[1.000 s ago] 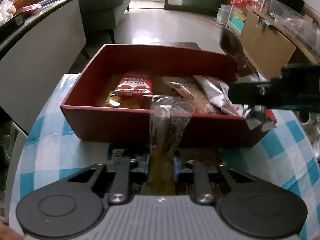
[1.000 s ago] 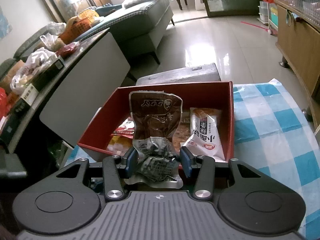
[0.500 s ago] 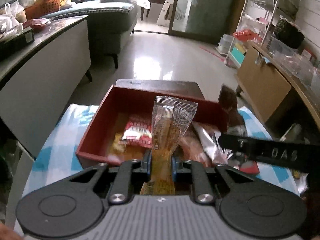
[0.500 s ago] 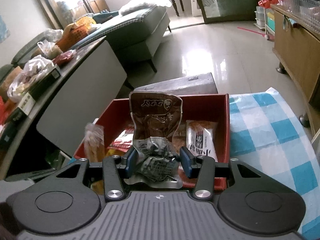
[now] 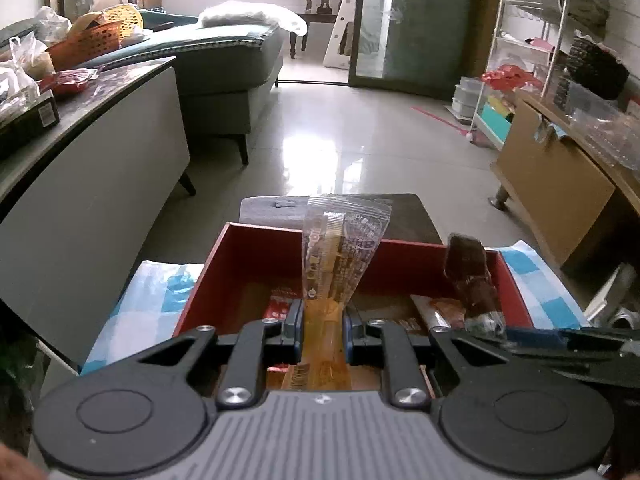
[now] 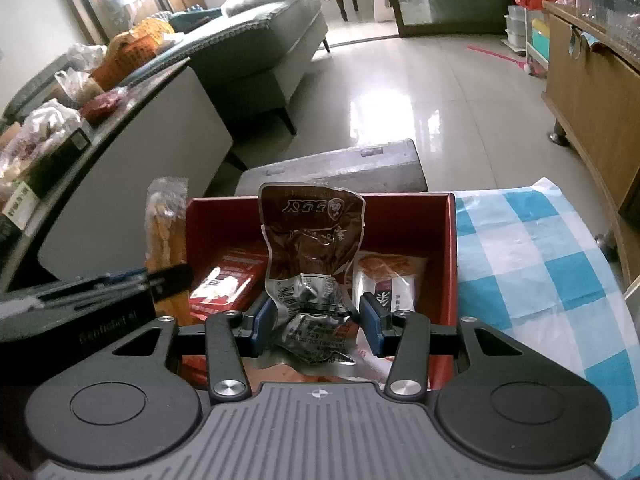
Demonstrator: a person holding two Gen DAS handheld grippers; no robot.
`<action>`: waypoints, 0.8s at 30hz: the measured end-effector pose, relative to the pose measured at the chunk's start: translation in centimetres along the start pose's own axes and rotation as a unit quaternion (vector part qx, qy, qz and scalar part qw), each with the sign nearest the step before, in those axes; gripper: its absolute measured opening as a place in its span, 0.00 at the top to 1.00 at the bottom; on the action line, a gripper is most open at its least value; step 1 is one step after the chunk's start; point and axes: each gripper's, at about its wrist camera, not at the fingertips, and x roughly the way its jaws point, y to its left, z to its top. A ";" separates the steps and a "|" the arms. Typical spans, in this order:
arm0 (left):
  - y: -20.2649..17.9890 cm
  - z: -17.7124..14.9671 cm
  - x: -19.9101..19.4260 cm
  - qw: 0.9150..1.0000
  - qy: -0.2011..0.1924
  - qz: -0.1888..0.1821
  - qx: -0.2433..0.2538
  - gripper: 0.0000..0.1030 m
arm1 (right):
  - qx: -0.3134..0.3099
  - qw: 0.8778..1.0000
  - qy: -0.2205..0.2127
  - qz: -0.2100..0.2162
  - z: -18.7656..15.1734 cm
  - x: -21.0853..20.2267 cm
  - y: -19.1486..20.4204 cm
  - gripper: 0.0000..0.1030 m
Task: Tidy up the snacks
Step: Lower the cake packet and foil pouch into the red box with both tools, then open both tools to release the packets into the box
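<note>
A red box [image 5: 256, 252] [image 6: 404, 216] with several snack packs inside sits on a blue-checked tablecloth [image 6: 540, 264]. My left gripper [image 5: 322, 328] is shut on a clear packet of orange snack sticks [image 5: 340, 248] and holds it upright over the box's near edge. It also shows in the right wrist view [image 6: 166, 224]. My right gripper [image 6: 318, 320] is shut on a brown foil snack pouch [image 6: 314, 248], upright above the box. That pouch shows at the right in the left wrist view [image 5: 470, 276].
A grey stool [image 6: 344, 168] stands just beyond the box. A dark-topped counter [image 5: 80, 128] with bags and baskets runs along the left. A sofa [image 5: 228, 64] is behind it. A wooden cabinet [image 5: 560, 176] and shelves stand at the right.
Both grippers have risen and drawn back from the box with their packets held. The left packet went from resting at the box's front wall to upright above it.
</note>
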 end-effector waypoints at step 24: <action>0.6 -0.1 1.6 0.999 0.021 0.035 0.002 0.61 | -0.034 0.998 0.028 -0.038 -0.4 2.2 0.8 0.40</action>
